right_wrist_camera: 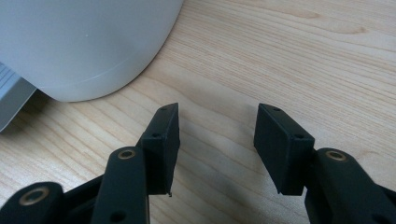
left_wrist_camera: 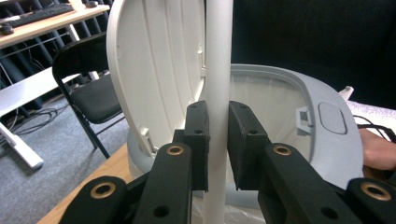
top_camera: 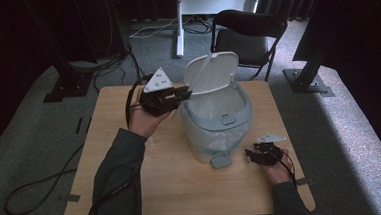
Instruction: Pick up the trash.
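Left gripper (top_camera: 181,94) sits at about ten o'clock from the pedal bin (top_camera: 218,117), which stands mid-desk (top_camera: 133,191), slightly right of centre. My left fingers (left_wrist_camera: 198,140) are clamped on a white tube (left_wrist_camera: 217,84), pinching it from both sides with no gap visible. In the left gripper view the tube runs straight up between the pads, so its long axis is near vertical there; in the high view it slants up toward one o'clock across the raised lid (top_camera: 211,71). I cannot tell what its far end meets.

Handling, my judgement: the tube looks light, rigid and smooth, so it could slide through the pads if I loosen at all. The present hold, low on the shaft, seems fair; a grip nearer its middle would control swing better.

The bin is plastic, light, likely to skid on the wood. The lid stands open, hinge at twelve o'clock, its inner ribs facing me. A thin liner (top_camera: 213,106) is inside. The foot pedal (top_camera: 221,160) points to six o'clock.

Right gripper (top_camera: 258,153) rests low at four o'clock from the bin, fingers (right_wrist_camera: 161,140) spread wide over bare wood, holding nothing, just beside the bin's base.
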Tool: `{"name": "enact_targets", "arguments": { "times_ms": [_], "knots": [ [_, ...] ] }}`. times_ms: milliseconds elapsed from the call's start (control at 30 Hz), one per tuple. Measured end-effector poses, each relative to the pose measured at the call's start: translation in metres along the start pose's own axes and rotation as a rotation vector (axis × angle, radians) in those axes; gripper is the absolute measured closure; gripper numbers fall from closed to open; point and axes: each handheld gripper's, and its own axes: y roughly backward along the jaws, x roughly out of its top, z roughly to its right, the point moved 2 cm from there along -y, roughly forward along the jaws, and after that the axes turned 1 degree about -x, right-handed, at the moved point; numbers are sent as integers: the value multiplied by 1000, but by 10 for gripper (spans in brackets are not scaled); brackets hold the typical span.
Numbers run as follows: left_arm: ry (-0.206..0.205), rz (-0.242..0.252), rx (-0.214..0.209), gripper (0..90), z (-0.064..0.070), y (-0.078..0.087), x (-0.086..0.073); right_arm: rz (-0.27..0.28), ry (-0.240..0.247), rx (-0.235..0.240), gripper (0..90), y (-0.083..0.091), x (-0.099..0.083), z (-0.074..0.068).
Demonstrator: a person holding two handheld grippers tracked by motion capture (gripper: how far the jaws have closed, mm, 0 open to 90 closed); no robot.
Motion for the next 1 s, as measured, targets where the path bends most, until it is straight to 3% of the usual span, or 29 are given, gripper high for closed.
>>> {"name": "enact_targets", "arguments": {
  "times_ms": [500,1000],
  "knots": [
    [-23,0,-4,789,-1,-12,27,1,1,1,497,0,0,0],
    [-19,59,-28,789,2,-20,56,1,0,1,497,0,0,0]
  ]
}}
